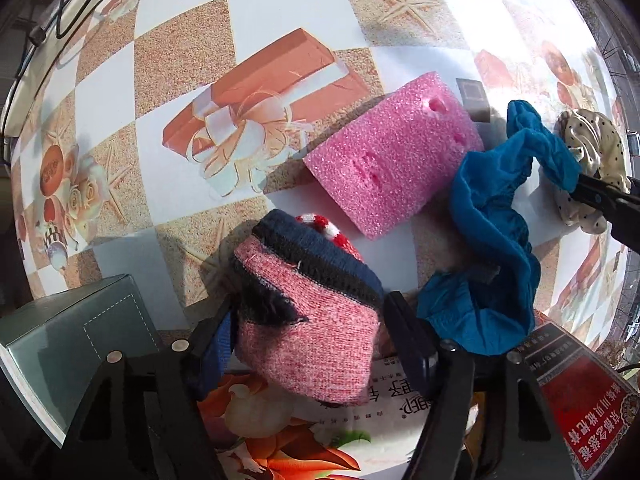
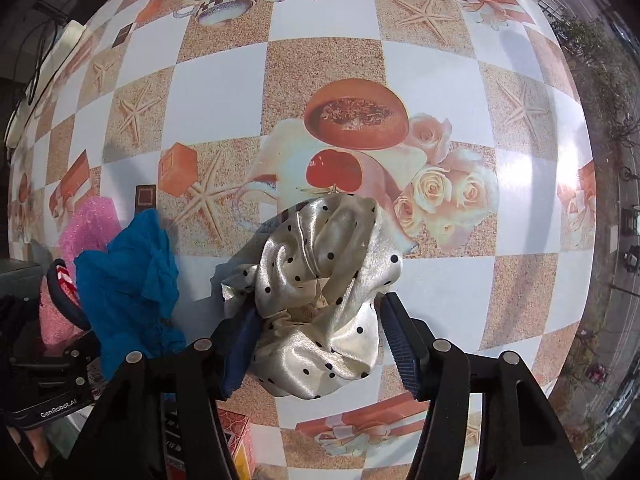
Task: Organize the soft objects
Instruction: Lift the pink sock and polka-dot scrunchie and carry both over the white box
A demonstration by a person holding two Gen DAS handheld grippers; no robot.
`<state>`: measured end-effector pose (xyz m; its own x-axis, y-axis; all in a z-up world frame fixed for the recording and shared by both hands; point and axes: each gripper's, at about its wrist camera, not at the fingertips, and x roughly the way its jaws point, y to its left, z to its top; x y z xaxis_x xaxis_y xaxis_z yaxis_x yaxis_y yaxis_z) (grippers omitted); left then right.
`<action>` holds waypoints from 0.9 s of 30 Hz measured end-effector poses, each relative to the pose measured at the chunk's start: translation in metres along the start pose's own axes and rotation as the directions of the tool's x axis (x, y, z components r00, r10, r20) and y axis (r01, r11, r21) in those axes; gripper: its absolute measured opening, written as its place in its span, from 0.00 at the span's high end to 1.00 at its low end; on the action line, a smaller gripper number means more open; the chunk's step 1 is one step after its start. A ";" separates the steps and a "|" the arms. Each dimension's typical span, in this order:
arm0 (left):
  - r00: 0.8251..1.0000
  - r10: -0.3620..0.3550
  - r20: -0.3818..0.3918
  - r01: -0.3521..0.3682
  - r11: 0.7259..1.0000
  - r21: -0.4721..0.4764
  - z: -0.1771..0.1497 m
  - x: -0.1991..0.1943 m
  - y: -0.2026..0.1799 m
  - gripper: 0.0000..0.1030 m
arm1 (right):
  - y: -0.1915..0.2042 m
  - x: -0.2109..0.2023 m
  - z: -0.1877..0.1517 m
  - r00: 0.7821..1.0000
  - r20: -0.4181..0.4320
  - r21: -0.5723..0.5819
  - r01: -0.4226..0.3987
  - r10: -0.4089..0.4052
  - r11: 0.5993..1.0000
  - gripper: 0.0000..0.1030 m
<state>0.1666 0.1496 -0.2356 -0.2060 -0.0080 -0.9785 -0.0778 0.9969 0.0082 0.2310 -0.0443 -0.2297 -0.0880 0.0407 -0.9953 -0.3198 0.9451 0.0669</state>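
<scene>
A pink and navy knit sock (image 1: 308, 320) fills the gap of my left gripper (image 1: 312, 328), which is shut on it just above a printed package. A red-and-white striped knit piece (image 1: 332, 228) peeks out behind the sock. A pink foam block (image 1: 396, 164) lies on the tablecloth beyond, and a crumpled blue cloth (image 1: 492, 216) lies to its right. My right gripper (image 2: 320, 340) points down and is shut on a cream satin scrunchie with black dots (image 2: 320, 272). The blue cloth (image 2: 128, 280) and the foam block (image 2: 88, 224) lie to its left.
A grey carton (image 1: 72, 344) stands at the lower left, a red printed box (image 1: 580, 400) at the lower right, and a flower-printed package (image 1: 280, 420) under the left gripper. The checkered tablecloth (image 2: 224, 96) stretches away; the table's edge (image 2: 588, 240) runs along the right.
</scene>
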 end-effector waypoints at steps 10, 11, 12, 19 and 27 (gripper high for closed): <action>0.985 0.027 0.172 -0.016 0.998 -0.068 -0.025 -0.053 0.004 0.56 | -0.009 -0.024 -0.030 0.992 0.028 0.060 -0.128 0.127 0.990 0.70; 0.983 0.025 0.183 -0.012 0.998 -0.069 -0.029 -0.057 0.004 0.56 | -0.011 -0.027 -0.033 0.991 0.031 0.065 -0.131 0.130 0.989 0.70; 0.981 0.023 0.193 -0.010 0.998 -0.069 -0.033 -0.061 0.004 0.56 | -0.013 -0.030 -0.037 0.991 0.035 0.072 -0.134 0.132 0.988 0.70; 0.970 0.022 0.242 -0.011 0.999 -0.045 -0.056 -0.085 0.001 0.56 | -0.027 -0.055 -0.057 0.986 0.065 0.121 -0.161 0.154 0.979 0.70; 0.955 0.001 0.298 0.004 1.000 -0.018 -0.091 -0.111 0.003 0.56 | -0.034 -0.090 -0.063 0.977 0.118 0.149 -0.193 0.177 0.970 0.70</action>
<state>0.1005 0.1465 -0.1084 0.0941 0.0169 -0.9954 -0.0966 0.9953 0.0078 0.1900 -0.1005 -0.1381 -0.0313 0.2448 -0.9691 -0.1524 0.9570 0.2467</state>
